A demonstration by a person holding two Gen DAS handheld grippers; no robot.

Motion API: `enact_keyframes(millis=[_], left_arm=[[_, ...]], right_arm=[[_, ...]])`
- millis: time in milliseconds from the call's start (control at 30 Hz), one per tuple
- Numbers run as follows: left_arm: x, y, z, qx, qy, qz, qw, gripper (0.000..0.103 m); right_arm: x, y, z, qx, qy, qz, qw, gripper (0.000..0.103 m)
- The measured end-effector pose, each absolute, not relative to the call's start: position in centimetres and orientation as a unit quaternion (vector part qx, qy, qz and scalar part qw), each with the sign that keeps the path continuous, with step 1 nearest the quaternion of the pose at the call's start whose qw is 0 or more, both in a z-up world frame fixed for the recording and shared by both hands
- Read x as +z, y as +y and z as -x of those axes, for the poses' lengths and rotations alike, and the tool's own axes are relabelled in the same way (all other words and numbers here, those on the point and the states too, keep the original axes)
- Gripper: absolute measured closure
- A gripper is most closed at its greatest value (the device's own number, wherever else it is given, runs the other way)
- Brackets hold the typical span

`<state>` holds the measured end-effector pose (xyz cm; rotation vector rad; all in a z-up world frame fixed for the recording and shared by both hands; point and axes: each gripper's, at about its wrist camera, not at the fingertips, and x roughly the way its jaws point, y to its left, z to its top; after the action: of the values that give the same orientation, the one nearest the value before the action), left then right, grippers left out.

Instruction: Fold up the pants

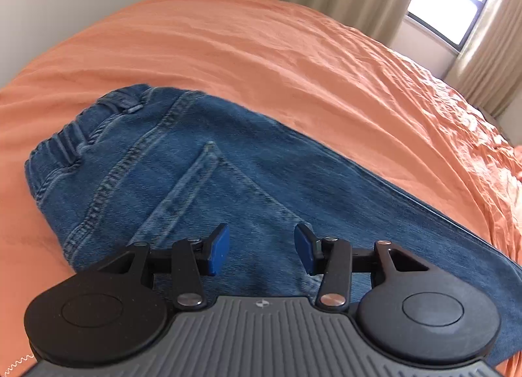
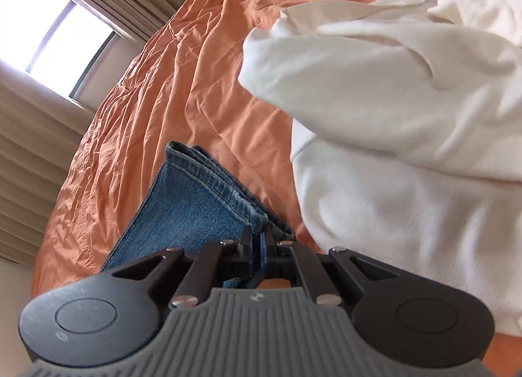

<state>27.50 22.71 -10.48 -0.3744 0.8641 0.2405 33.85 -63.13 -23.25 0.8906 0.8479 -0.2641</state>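
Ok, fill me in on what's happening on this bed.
A person is folding jeans on an orange sheet, with a tool in each hand. The right tool is shut on the hem end of the legs. The left tool is open over the seat, near the back pocket, gripping nothing. A white garment lies beside the hems.

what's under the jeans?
The jeans lie flat on the orange bedsheet, which shows all around them. Whatever sits directly beneath the denim is covered. A white garment lies beside the leg hems, not under them.
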Motion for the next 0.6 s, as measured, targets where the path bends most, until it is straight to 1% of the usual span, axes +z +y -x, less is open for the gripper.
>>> enact_keyframes(millis=[33, 67, 100, 167, 233, 267, 300, 367, 467, 600], left_arm=[[-10.1, 22.3, -27.5, 0.108, 0.413, 0.176, 0.887, 0.049], [-9.8, 21.8, -27.5, 0.1, 0.412, 0.172, 0.889, 0.05], [-9.5, 21.4, -27.5, 0.09, 0.412, 0.17, 0.891, 0.049], [-9.1, 20.4, -27.8, 0.067, 0.415, 0.16, 0.893, 0.05], [-9.0, 18.7, -28.4, 0.039, 0.424, 0.143, 0.893, 0.05], [-9.0, 17.9, -28.8, 0.026, 0.427, 0.133, 0.894, 0.05], [-9.1, 16.8, -29.3, 0.011, 0.428, 0.123, 0.895, 0.05], [-9.6, 15.0, -30.2, -0.02, 0.436, 0.114, 0.893, 0.053], [-10.7, 11.8, -31.7, -0.038, 0.448, 0.099, 0.888, 0.06], [-12.0, 7.4, -33.1, -0.086, 0.455, 0.098, 0.881, 0.063]], right_arm=[[-23.0, -63.1, -33.7, -0.122, 0.393, -0.417, 0.81, 0.102], [-22.6, -63.1, -33.2, -0.121, 0.387, -0.419, 0.813, 0.094], [-22.0, -63.2, -32.7, -0.117, 0.382, -0.42, 0.815, 0.083], [-21.1, -62.9, -32.1, -0.108, 0.378, -0.422, 0.817, 0.07], [-19.9, -62.1, -31.9, -0.08, 0.385, -0.404, 0.826, 0.07], [-19.3, -61.5, -32.1, -0.066, 0.387, -0.386, 0.835, 0.071], [-18.7, -60.8, -32.7, -0.049, 0.392, -0.363, 0.844, 0.074], [-18.1, -58.9, -34.2, -0.026, 0.406, -0.319, 0.856, 0.074], [-18.6, -56.9, -37.1, -0.019, 0.42, -0.293, 0.859, 0.074], [-20.6, -56.0, -42.3, -0.013, 0.445, -0.278, 0.851, 0.075]])
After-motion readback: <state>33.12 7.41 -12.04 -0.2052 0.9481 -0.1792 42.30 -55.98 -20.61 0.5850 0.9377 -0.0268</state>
